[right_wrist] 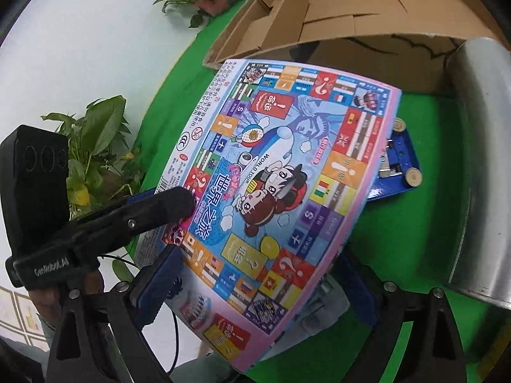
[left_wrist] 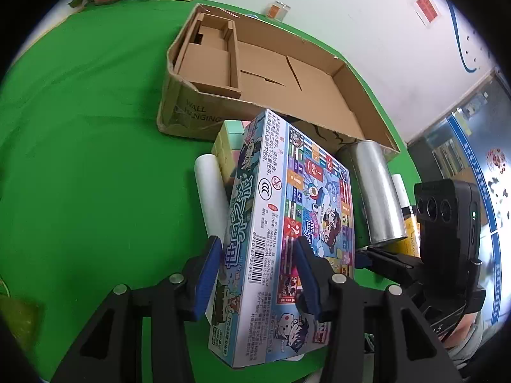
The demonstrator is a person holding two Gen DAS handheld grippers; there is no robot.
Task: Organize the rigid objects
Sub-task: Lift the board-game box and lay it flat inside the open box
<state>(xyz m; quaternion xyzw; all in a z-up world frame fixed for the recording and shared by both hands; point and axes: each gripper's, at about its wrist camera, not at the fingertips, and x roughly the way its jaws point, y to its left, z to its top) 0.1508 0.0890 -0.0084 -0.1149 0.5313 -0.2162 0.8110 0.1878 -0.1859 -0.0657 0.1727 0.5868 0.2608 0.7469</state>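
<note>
A colourful board game box [left_wrist: 287,210] [right_wrist: 287,175] lies tilted, its far end on pastel blocks [left_wrist: 228,146]. My left gripper [left_wrist: 257,245] straddles the box's thickness, one blue pad against the underside by the barcode spine and the other on the printed top; its upper finger [right_wrist: 159,204] rests on the top face. My right gripper [right_wrist: 260,255] stands very wide. The box lies across it: the left pad [right_wrist: 156,284] is at the spine side, and the right finger is hidden under the pink edge. Whether it presses the box does not show.
An open cardboard box [left_wrist: 179,111] [right_wrist: 383,60] with inner dividers stands behind on the green table [left_wrist: 80,159]. A metal can [left_wrist: 377,191] [right_wrist: 479,159] lies right of the game box and a white roll [left_wrist: 210,191] left. A blue toy car [right_wrist: 399,166] sits under the box's edge. Potted plants [right_wrist: 95,146] stand at the table edge.
</note>
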